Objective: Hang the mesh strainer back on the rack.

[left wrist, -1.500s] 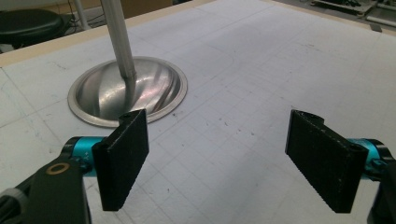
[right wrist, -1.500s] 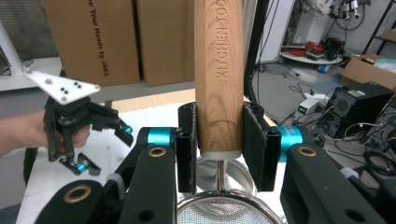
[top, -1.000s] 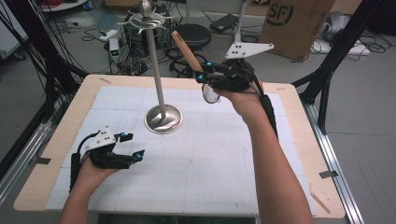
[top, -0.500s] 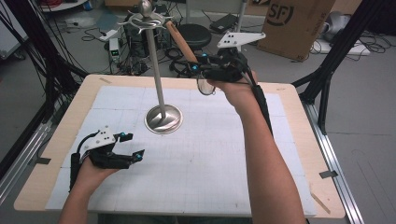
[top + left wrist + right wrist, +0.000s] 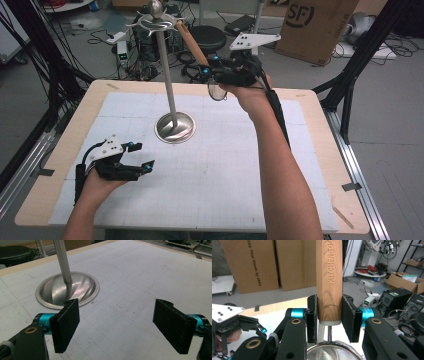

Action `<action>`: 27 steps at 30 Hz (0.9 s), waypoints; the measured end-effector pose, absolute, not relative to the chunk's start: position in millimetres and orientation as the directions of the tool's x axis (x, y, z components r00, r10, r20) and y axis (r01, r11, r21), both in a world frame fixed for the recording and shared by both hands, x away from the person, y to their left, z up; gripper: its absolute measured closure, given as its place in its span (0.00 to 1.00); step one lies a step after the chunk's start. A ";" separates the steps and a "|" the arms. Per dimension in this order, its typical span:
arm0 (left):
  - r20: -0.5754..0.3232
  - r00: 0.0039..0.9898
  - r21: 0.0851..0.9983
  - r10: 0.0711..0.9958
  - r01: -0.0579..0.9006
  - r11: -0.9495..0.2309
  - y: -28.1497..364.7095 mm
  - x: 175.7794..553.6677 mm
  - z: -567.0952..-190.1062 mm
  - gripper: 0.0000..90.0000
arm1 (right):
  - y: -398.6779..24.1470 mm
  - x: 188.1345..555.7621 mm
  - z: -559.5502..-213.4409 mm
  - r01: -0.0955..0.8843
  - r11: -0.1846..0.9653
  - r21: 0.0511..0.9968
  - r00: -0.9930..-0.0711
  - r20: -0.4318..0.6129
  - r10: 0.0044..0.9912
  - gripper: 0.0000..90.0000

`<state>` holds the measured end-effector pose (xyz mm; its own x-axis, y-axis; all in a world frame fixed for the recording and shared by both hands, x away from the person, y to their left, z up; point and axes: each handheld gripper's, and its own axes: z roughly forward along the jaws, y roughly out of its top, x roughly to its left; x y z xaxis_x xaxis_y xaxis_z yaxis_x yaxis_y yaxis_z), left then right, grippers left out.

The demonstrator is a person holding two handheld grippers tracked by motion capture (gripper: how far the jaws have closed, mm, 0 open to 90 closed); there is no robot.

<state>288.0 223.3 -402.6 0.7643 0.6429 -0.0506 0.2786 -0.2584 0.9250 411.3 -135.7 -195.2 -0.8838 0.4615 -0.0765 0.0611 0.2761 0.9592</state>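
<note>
Tongs first, going left to right: the left gripper (image 5: 142, 167) is parked low over the near-left part of the table, black jaws spread wide with nothing between them, basically idling. The right gripper (image 5: 214, 75) is up in the air near the far edge, jaws clamped tight on the light wooden handle (image 5: 329, 277) of a small round wire-mesh strainer (image 5: 332, 352). The mesh bowl hangs just below the jaws while the handle slants up toward the fork-like crown (image 5: 156, 20) of the tall silver metal hanging stand (image 5: 170, 90). Looks to me like it's going on one of those prongs.

What could go wrong, IMO:
- the grip sits right at the bottom end of the handle, so a bump against the post could twist the whole strainer in the pads
- nudging the crown sideways might rock the stand on its domed round base (image 5: 67, 291), and the free gripper isn't steadying it
- letting go before a hook actually catches means the strainer drops onto the table

Surface is a white gridded mat (image 5: 225, 165) on a pale wooden tabletop (image 5: 320, 165), otherwise bare. Room's a cluttered lab: black stool (image 5: 207, 37) behind the table, cables and electronics on a grey floor, brown cardboard boxes (image 5: 315, 22) at the far right.
</note>
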 end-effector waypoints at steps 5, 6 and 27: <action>-0.050 0.765 0.926 0.643 0.276 -0.256 223.5 287.6 -401.8 0.25 | -135.8 415.1 -197.1 0.080 0.283 0.956 -0.876 -0.069 0.478 0.76; -0.050 0.765 0.926 0.642 0.276 -0.256 223.7 287.6 -401.8 0.25 | -135.7 416.3 -197.8 0.078 0.286 0.955 -0.876 -0.071 0.478 0.76; -0.048 0.767 0.929 0.640 0.271 -0.254 223.5 287.6 -401.0 0.25 | -122.7 431.9 -211.0 0.126 0.274 0.953 -0.874 -0.024 0.486 0.76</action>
<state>287.6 223.5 -401.0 0.7668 0.6401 -0.0482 0.2705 -0.2542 0.9286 431.9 -122.7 -211.0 -0.8736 0.4861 -0.0240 0.1263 0.2741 0.9534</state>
